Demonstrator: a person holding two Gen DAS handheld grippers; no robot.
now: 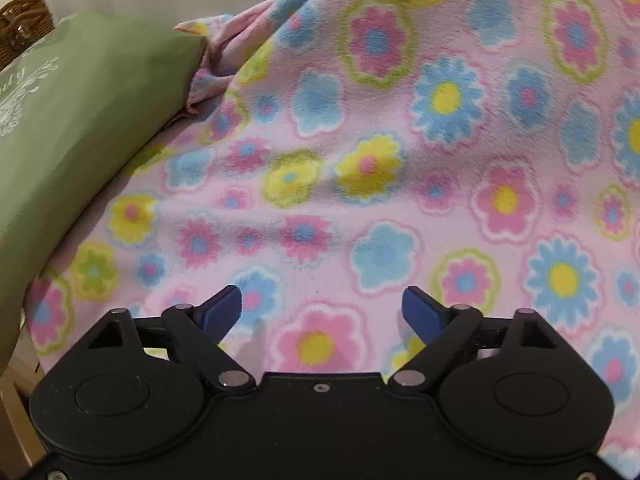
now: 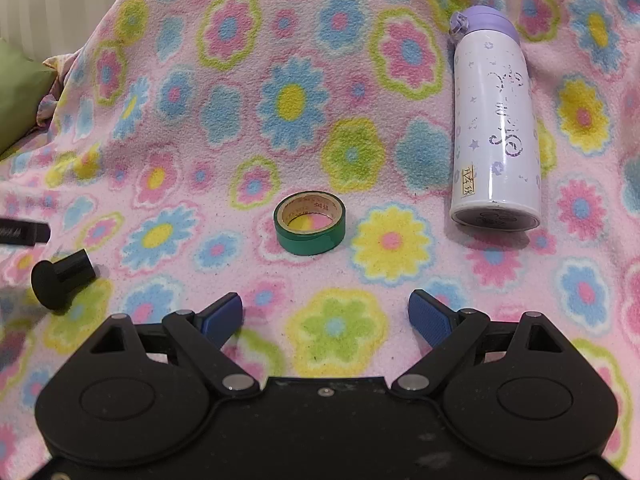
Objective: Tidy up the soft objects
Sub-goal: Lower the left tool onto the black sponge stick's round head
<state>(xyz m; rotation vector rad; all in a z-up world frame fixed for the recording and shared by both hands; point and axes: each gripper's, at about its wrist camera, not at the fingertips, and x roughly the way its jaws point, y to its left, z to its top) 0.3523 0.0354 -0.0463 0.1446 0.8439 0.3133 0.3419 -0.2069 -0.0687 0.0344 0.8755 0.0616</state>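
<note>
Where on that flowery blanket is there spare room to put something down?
Free: the blanket between the green pillow and the tape roll, and ahead of the left tongs. Tighter: between tape and bottle.

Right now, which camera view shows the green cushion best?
The left wrist view: the green cushion fills its left side, white embroidery visible, beside the floral blanket. The right wrist view catches only a corner at its left edge.
</note>
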